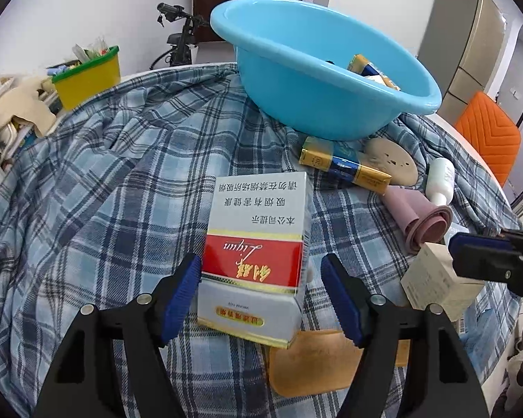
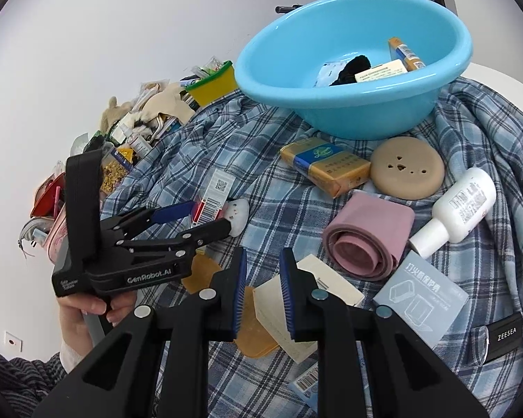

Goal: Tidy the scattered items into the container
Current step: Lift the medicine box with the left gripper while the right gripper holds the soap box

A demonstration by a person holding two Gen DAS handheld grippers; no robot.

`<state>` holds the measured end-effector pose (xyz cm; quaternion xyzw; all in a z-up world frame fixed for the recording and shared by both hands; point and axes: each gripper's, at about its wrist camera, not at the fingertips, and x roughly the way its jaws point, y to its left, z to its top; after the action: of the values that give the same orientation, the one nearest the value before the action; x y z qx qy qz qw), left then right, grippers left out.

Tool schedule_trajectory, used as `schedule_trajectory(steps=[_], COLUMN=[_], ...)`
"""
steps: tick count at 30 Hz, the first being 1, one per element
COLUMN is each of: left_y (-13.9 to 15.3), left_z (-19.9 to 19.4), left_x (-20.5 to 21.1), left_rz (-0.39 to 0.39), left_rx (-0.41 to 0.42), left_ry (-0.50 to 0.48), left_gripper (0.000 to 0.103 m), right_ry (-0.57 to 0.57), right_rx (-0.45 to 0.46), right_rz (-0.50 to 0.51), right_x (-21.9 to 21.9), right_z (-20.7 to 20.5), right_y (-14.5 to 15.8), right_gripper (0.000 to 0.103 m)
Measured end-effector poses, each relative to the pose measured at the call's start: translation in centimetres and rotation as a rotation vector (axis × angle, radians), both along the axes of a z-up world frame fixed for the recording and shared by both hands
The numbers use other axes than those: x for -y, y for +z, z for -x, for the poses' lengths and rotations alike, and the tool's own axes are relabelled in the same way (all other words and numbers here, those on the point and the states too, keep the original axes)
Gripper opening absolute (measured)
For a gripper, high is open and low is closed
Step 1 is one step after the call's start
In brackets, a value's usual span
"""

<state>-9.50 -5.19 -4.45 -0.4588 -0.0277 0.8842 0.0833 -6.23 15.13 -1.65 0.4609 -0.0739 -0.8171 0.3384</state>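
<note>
From the left wrist, the left gripper stood with its blue pads on either side of a red and white cigarette pack on the plaid cloth; the left pad looked to be against the pack's edge while the right pad stood apart from it, so the jaws were parted and not clamped. Beyond the pack the blue basin sat on the cloth, already holding some small boxes, with a gold and blue carton, a tan disc, a white bottle and a pink roll lying just beside it. At the right edge the right gripper met a cream box. From the right wrist, the right gripper was nearly closed, its right pad lying against the cream box and the left pad clear of it; whether it gripped the box could not be told. A hand held the left gripper around the cigarette pack, near the basin.
</note>
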Motion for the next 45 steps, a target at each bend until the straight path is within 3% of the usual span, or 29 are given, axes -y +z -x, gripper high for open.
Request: schedule_trajectory(steps=[2,4,11,13,14,15,18,21,25,26,27,31,37,40,42,44,45], left_y=[-0.1,0.0,0.9,1.2,1.3,1.4,1.6,1.8,2.0,2.0,2.0,1.7,1.2,1.3,1.6,1.9,2.0], left_z=[0.1,-0.2,-1.8,-2.3,-2.6,-2.9,-3.5,-4.0,-4.4,-4.4,-4.3,-4.1,-4.3,-4.7,-5.0,-5.3,-5.4], left_x=[0.3,0.5,-0.2,-0.6,-0.8,-0.9,-1.1,-1.3,-1.6,-1.6,-1.6,-1.7,-1.7,-1.4,-1.6,-2.1,-2.4], left_rz=[-0.028,-0.03,-0.029,-0.033,-0.038,-0.042,-0.063,-0.089,-0.107,-0.108,-0.112,-0.139,-0.133,-0.136,-0.134,-0.13,-0.131], left_rx=[0.001,-0.016,-0.042,-0.051,-0.052,-0.052,-0.053,-0.057,-0.062,-0.062,-0.06,-0.046,-0.028,-0.033,-0.043,-0.054,-0.058], left_ry=[-0.001,0.002,-0.046,-0.071,-0.085,-0.094,-0.11,-0.131,-0.153,-0.154,-0.153,-0.16,-0.155,-0.156,-0.17,-0.192,-0.199], left_gripper=[0.073,0.062,0.061,0.061,0.061,0.061,0.061,0.061,0.061,0.059,0.056,0.056,0.056,0.056,0.056,0.056,0.056], right_ry=[-0.001,-0.003,0.041,0.061,0.065,0.069,0.072,0.052,0.021,0.023,0.036,0.064,0.043,0.034,0.02,0.0,-0.001], right_rx=[0.001,-0.001,0.028,0.08,0.101,0.12,0.169,0.194,0.195,0.202,0.211,0.228,0.238,0.272,0.268,0.262,0.266], right_rz=[-0.003,-0.004,0.051,0.11,0.139,0.175,0.215,0.189,0.208,0.219,0.231,0.252,0.241,0.254,0.253,0.264,0.264], right_x=[0.0,-0.1,1.1,1.6,1.9,2.1,3.2,4.2,4.4,4.3,4.3,4.5,4.2,3.8,3.7,3.3,3.2], right_z=[-0.1,0.0,0.9,1.7,1.9,2.2,2.8,3.2,3.5,3.4,3.4,3.2,3.3,3.5,3.2,2.9,2.7], right_y=[0.0,0.1,0.0,-0.4,-0.5,-0.7,-1.3,-1.8,-2.0,-2.0,-2.0,-2.1,-2.1,-2.3,-2.0,-1.4,-1.3], right_gripper=[0.018,0.018,0.02,0.036,0.051,0.056,0.056,0.056,0.056,0.049,0.036,0.02,0.018,0.025,0.047,0.063,0.065])
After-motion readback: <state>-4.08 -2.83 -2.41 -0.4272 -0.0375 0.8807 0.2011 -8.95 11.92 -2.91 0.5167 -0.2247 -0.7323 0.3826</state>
